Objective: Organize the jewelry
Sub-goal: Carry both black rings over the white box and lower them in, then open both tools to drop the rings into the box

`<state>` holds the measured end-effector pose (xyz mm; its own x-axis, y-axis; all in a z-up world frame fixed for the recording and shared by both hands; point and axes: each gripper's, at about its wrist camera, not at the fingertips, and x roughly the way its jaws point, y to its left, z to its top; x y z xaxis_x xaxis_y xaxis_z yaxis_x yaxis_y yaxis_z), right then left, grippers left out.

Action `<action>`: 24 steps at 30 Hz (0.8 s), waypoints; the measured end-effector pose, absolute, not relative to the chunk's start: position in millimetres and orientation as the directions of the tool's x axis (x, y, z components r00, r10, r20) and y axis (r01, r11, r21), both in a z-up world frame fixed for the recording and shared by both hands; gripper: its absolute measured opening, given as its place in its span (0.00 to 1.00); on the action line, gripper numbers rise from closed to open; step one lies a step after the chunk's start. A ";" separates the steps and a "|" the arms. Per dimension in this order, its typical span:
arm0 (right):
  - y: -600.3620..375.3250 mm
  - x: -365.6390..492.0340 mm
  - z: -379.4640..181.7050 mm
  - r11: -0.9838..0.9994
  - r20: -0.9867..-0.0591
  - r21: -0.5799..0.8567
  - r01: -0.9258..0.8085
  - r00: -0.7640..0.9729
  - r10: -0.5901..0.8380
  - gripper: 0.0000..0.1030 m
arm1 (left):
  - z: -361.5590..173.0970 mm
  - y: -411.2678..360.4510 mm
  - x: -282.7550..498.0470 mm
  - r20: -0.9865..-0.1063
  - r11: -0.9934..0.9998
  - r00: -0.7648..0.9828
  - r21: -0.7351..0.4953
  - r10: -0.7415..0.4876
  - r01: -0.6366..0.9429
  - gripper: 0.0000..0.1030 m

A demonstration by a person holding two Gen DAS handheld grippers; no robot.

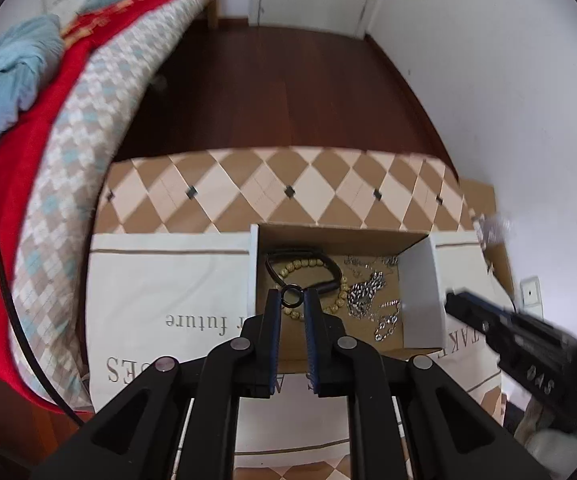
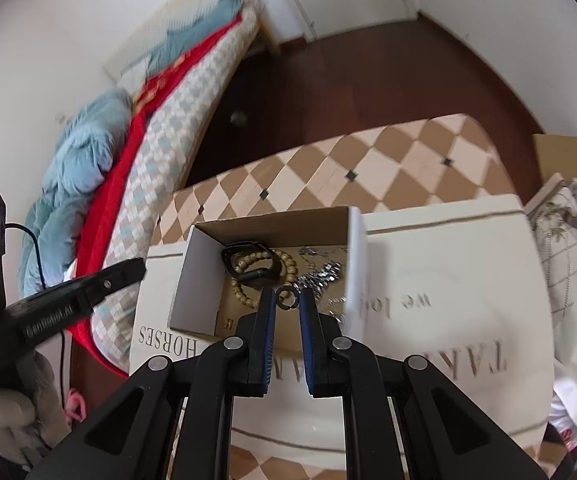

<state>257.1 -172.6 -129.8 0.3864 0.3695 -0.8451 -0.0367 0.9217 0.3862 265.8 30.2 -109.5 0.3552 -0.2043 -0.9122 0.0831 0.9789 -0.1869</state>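
Both tongs angle down over the box (image 1: 422, 280); left tongs (image 1: 291, 300) and right tongs (image 2: 287, 298) apparently each pinch a dark ring.

We found the box (image 1: 340, 236) sitting on the cloth (image 1: 168, 280), which lay over the table (image 1: 272, 184). Inside it: bead bracelet (image 1: 308, 266) and strap (image 1: 328, 280) left, chains (image 1: 368, 296) right. Bed (image 1: 88, 120) stood left of the table.

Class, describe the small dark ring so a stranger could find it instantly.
Find the open cardboard box on the white printed cloth. Above its jewelry, the left gripper pinches the small dark ring: plain and black, unlike the beaded bracelet and silver chains.
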 end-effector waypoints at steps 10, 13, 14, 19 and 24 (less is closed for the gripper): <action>-167.1 288.8 -133.6 0.952 -0.914 0.306 -0.004 0.278 0.294 0.51 | -117.9 45.4 284.5 -0.933 0.978 0.298 -0.210 -0.202 0.007 0.85; -172.1 285.8 -128.5 0.957 -0.921 0.289 0.016 0.277 0.274 0.53 | -112.2 51.3 282.6 -0.936 0.982 0.302 -0.190 -0.179 -0.007 0.86; -172.7 283.2 -126.3 0.966 -0.929 0.258 0.020 0.279 0.243 0.62 | -109.6 52.5 279.1 -0.938 0.987 0.312 -0.159 -0.148 -0.011 0.89; -167.4 257.4 -126.2 0.995 -0.959 0.092 0.027 0.270 0.081 0.98 | -109.5 54.1 255.0 -0.945 0.999 0.328 -0.020 -0.010 -0.028 1.00; -159.0 229.8 -125.9 0.999 -0.963 0.031 0.029 0.269 0.022 1.00 | -112.9 52.2 227.4 -0.949 0.999 0.316 0.011 0.020 -0.032 1.00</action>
